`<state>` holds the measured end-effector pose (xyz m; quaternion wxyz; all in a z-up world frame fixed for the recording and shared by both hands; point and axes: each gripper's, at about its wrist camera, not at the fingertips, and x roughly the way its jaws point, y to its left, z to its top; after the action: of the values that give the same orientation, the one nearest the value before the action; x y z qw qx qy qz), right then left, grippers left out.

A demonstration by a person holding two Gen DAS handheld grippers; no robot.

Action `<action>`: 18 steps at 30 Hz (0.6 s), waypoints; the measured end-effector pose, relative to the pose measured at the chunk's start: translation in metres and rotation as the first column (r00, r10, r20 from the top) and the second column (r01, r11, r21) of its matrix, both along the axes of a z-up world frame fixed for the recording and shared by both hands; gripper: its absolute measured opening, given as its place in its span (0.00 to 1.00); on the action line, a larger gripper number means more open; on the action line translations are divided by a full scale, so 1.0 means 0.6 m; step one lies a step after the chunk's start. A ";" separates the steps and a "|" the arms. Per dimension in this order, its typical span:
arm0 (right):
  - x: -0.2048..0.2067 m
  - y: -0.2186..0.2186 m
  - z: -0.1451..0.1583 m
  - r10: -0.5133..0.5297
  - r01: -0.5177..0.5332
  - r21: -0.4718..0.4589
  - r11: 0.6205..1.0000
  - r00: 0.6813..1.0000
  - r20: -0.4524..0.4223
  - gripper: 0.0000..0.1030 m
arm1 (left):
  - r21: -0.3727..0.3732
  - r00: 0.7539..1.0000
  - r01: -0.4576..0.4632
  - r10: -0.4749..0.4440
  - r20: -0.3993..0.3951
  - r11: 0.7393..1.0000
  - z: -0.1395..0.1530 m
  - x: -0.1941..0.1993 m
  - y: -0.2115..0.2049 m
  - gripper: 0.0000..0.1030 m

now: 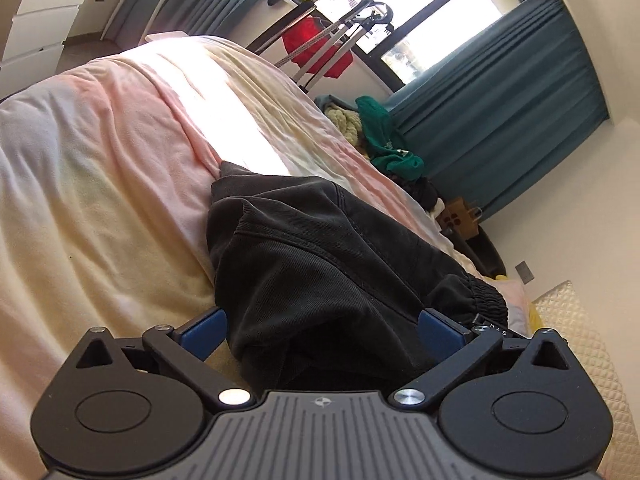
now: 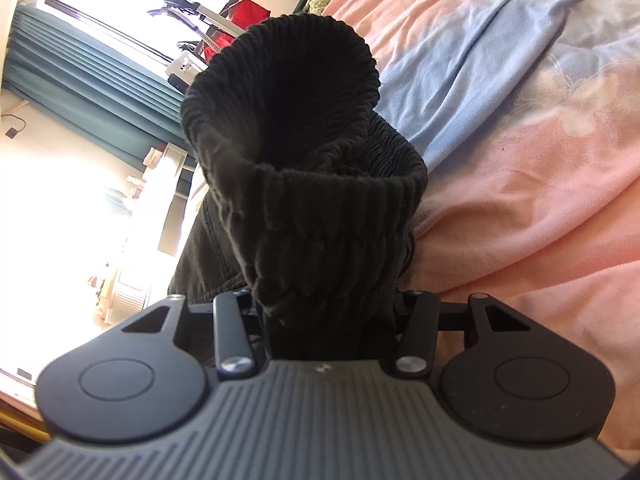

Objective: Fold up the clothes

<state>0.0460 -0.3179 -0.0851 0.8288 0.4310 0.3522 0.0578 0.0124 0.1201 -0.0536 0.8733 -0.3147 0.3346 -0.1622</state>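
Black trousers (image 1: 320, 264) lying on bed (image 1: 100, 168), bunched between wide-spread left gripper (image 1: 322, 330) jaws, blue pads not seen pressing. Elastic waistband (image 2: 304, 184) being clamped at mid width in right gripper (image 2: 326, 308) jaws, rising ahead. Right fingertips being hidden by fabric; trouser legs cut off.

letters "DAS" on black garment (image 1: 320, 248) label
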 end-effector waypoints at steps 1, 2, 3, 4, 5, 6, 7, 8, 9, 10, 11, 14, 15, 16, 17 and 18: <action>0.019 0.002 0.006 -0.002 0.002 0.003 1.000 1.000 -0.001 0.50 | 0.007 1.000 -0.025 0.025 -0.011 1.000 -0.001 0.008 0.003 1.00; 0.018 0.003 0.008 -0.003 0.003 -0.001 1.000 1.000 0.000 0.50 | -0.017 0.998 -0.046 0.045 -0.031 0.999 -0.006 0.019 0.009 1.00; 0.017 0.003 0.010 -0.004 0.004 -0.004 1.000 1.000 0.001 0.50 | -0.046 0.997 -0.067 0.065 -0.053 0.997 -0.012 0.030 0.016 1.00; 0.017 0.003 0.011 -0.006 0.006 -0.006 1.000 1.000 0.002 0.50 | -0.074 0.994 -0.089 0.084 -0.075 0.993 -0.018 0.042 0.023 1.00; 0.016 0.003 0.012 -0.007 0.007 -0.010 1.000 1.000 0.003 0.50 | -0.112 0.991 -0.098 0.087 -0.103 0.989 -0.028 0.058 0.029 1.00; 0.015 0.001 0.009 -0.007 0.007 -0.014 1.000 1.000 0.004 0.50 | -0.122 0.987 -0.104 0.087 -0.137 0.987 -0.038 0.076 0.030 1.00; 0.013 -0.001 0.007 -0.008 0.008 -0.019 1.000 1.000 0.006 0.50 | -0.127 0.981 -0.110 0.088 -0.172 0.986 -0.048 0.095 0.031 1.00; 0.012 -0.003 0.006 -0.007 0.008 -0.025 1.000 1.000 0.009 0.50 | -0.132 0.975 -0.116 0.087 -0.206 0.984 -0.058 0.114 0.031 1.00; 0.011 -0.002 0.009 -0.005 0.006 -0.033 0.999 1.000 0.017 0.50 | -0.114 0.969 -0.112 0.083 -0.232 0.987 -0.068 0.133 0.027 1.00; 0.010 0.000 0.012 -0.001 0.003 -0.044 0.999 1.000 0.028 0.50 | -0.094 0.967 -0.100 0.074 -0.243 0.991 -0.077 0.148 0.021 1.00; 0.008 0.004 0.017 0.005 -0.002 -0.060 0.998 0.999 0.049 0.49 | -0.089 0.968 -0.089 0.065 -0.244 0.992 -0.082 0.156 0.018 1.00; -0.006 0.012 0.042 0.023 -0.010 -0.100 0.995 0.991 0.133 0.45 | -0.135 0.964 -0.083 0.045 -0.262 0.987 -0.106 0.171 0.019 1.00; -0.011 0.013 0.050 0.029 -0.012 -0.102 0.995 0.985 0.168 0.45 | -0.151 0.962 -0.086 0.043 -0.269 0.985 -0.110 0.174 0.022 1.00; -0.016 0.016 0.059 0.038 -0.015 -0.108 0.994 0.978 0.205 0.45 | -0.167 0.960 -0.089 0.040 -0.276 0.982 -0.115 0.177 0.024 1.00; -0.021 0.020 0.068 0.051 -0.021 -0.125 0.992 0.970 0.238 0.44 | -0.174 0.960 -0.089 0.038 -0.278 0.981 -0.117 0.179 0.026 1.00; -0.024 0.025 0.075 0.064 -0.027 -0.141 0.990 0.962 0.266 0.43 | -0.176 0.959 -0.087 0.035 -0.280 0.981 -0.118 0.180 0.027 1.00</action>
<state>0.0315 -0.3030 -0.0400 0.8950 0.3533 0.2487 0.1108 0.1201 0.1362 -0.1244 0.7897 -0.4248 0.4261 -0.1202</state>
